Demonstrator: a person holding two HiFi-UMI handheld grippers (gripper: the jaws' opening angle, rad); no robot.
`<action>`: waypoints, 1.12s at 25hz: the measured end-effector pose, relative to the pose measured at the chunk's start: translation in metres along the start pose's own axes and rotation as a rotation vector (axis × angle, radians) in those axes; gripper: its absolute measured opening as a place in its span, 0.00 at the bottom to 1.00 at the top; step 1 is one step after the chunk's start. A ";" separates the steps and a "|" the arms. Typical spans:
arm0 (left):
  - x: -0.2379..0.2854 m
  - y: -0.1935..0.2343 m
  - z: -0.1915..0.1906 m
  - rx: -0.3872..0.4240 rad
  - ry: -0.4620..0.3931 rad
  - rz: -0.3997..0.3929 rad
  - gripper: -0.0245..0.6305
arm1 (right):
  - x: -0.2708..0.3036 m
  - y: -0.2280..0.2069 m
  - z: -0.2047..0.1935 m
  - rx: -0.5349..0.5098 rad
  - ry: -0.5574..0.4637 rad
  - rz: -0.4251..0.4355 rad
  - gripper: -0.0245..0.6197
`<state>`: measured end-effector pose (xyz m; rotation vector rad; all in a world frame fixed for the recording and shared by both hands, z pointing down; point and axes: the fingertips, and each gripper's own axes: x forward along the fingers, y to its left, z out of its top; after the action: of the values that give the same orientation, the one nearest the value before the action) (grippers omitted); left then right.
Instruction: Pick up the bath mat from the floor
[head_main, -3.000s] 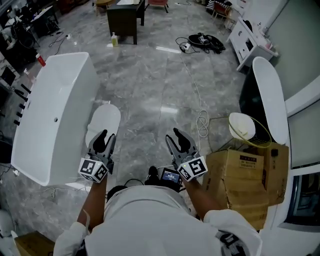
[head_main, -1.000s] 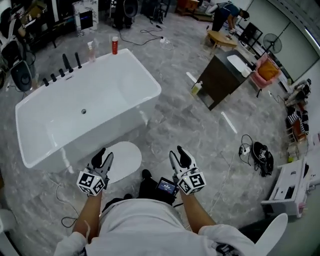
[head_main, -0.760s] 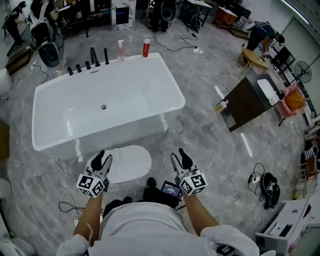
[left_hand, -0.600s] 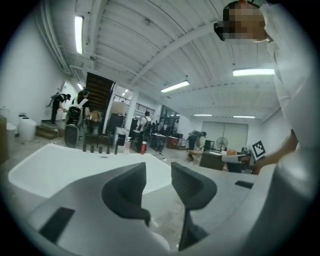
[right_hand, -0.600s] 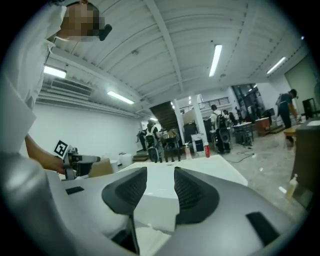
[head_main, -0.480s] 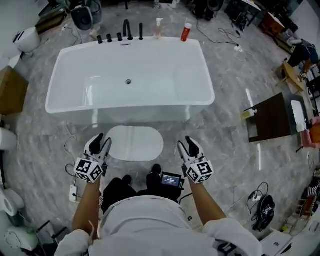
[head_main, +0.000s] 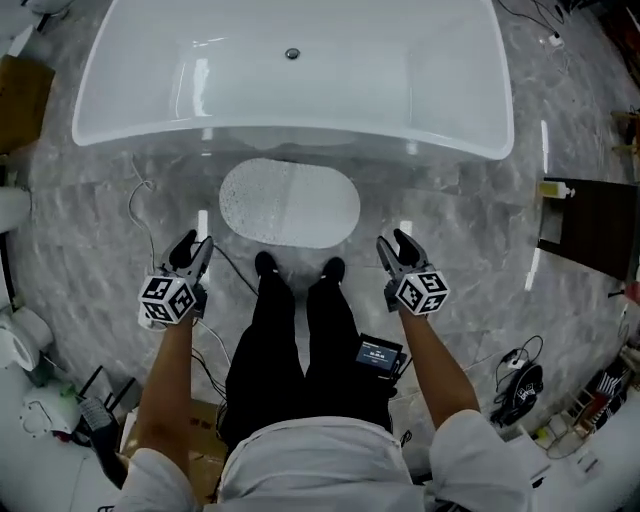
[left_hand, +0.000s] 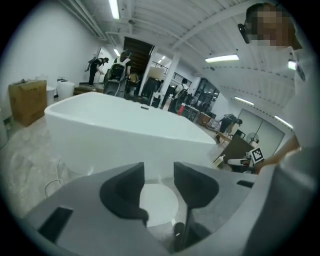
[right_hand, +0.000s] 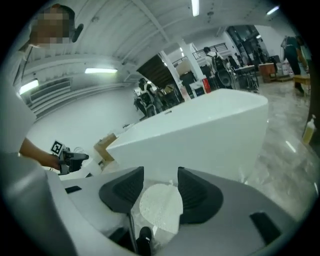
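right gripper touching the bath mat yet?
Apart. Head view shows bare floor between the right gripper and the bath mat. Its jaws have just been opening, nothing between them.

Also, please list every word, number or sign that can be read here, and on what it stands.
Nothing here is readable.
The small screen at the person's waist: print too small to read.
The cubes on the left gripper and the right gripper, whose empty jaws have just opened wider: black-and-white square patterns, no words.
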<state>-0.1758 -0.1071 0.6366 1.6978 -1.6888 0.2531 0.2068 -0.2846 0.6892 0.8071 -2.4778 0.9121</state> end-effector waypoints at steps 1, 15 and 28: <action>0.016 0.016 -0.020 -0.008 0.034 0.011 0.33 | 0.013 -0.015 -0.020 0.021 0.037 -0.016 0.37; 0.190 0.226 -0.248 -0.140 0.327 0.180 0.35 | 0.193 -0.187 -0.271 0.211 0.371 -0.191 0.39; 0.314 0.311 -0.388 -0.032 0.520 0.159 0.43 | 0.280 -0.271 -0.406 0.137 0.454 -0.231 0.44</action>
<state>-0.2948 -0.0866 1.2123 1.3252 -1.4205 0.6761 0.2227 -0.2849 1.2515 0.8045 -1.9080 1.0519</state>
